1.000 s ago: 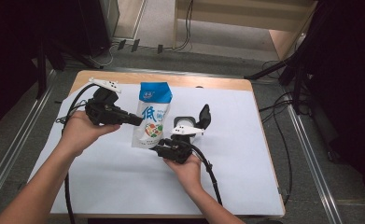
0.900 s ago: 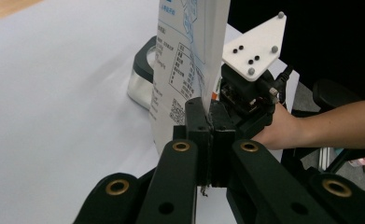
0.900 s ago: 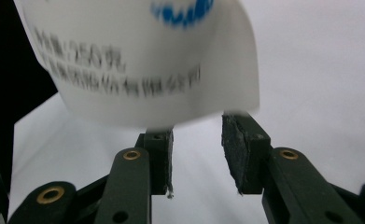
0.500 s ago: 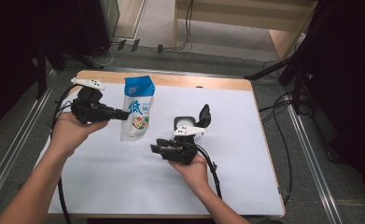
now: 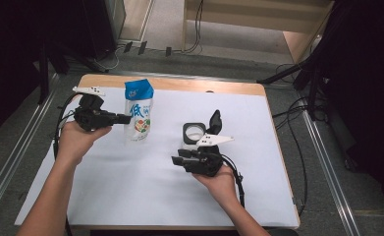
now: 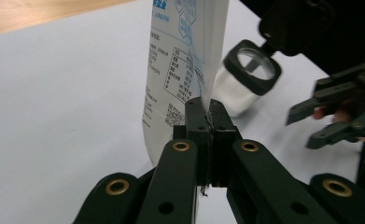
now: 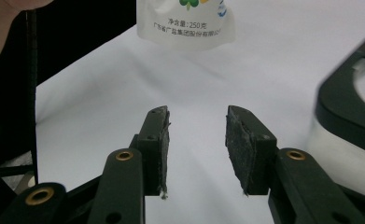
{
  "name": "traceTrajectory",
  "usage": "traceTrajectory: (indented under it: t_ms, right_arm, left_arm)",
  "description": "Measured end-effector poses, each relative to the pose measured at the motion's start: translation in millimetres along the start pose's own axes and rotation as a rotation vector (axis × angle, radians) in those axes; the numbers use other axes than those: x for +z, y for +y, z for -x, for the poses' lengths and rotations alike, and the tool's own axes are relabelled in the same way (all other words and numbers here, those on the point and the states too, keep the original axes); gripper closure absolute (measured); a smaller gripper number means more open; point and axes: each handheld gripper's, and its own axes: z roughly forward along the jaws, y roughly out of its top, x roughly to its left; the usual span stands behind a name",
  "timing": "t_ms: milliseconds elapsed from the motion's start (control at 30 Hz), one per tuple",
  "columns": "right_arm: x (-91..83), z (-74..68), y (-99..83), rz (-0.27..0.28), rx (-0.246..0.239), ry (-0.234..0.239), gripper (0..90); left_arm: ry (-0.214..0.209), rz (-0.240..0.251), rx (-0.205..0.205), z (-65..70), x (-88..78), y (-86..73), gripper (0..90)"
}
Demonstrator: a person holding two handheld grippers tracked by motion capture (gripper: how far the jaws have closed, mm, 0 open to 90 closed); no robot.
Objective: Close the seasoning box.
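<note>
Black jaws of the left gripper (image 6: pixel 203 128) pinch the side edge of the pouch (image 5: pixel 138 117), which stands upright on the white sheet (image 5: pixel 106 187) near the table's far left. Jaws of the right gripper (image 7: pixel 196 144) stand apart, holding nothing, low over the sheet. Just beyond that gripper sits a clear jar (image 5: pixel 194 133) with its black lid flipped up.

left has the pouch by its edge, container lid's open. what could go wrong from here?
1. The left gripper pinches only the side edge of the pouch; the thin film could slip or tear.
2. The container stands with its flip lid open near the right gripper, whose jaws are open and empty; a swing could tip it.
</note>
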Motion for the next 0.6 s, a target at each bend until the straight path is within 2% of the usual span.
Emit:
traceTrajectory:
  t_ms: [133,233,433,567,600]
  right_arm:
    - [-10.9,7.0,-3.4,-0.006,0.005,-0.031,60.7]
    - [-19.0,11.4,-6.2,0.009,0.01,-0.05,60.7]
    - [-30.4,18.8,-13.4,0.011,0.04,-0.083,59.9]
    - [-35.8,24.1,-17.5,0.005,0.064,-0.104,59.5]
    - [-36.5,25.0,-18.1,0.004,0.064,-0.109,59.5]
  left_arm:
    - [0.017,-0.007,-0.015,-9.5,6.2,-0.5,90.0]
    - [0.014,0.012,-0.035,-15.9,4.7,-1.7,90.0]
    - [0.039,0.04,-0.078,-34.3,5.9,-4.4,90.0]
    - [0.074,0.053,-0.101,-44.5,9.5,-6.3,90.0]
    - [0.097,0.052,-0.096,-47.1,11.5,-7.2,90.0]
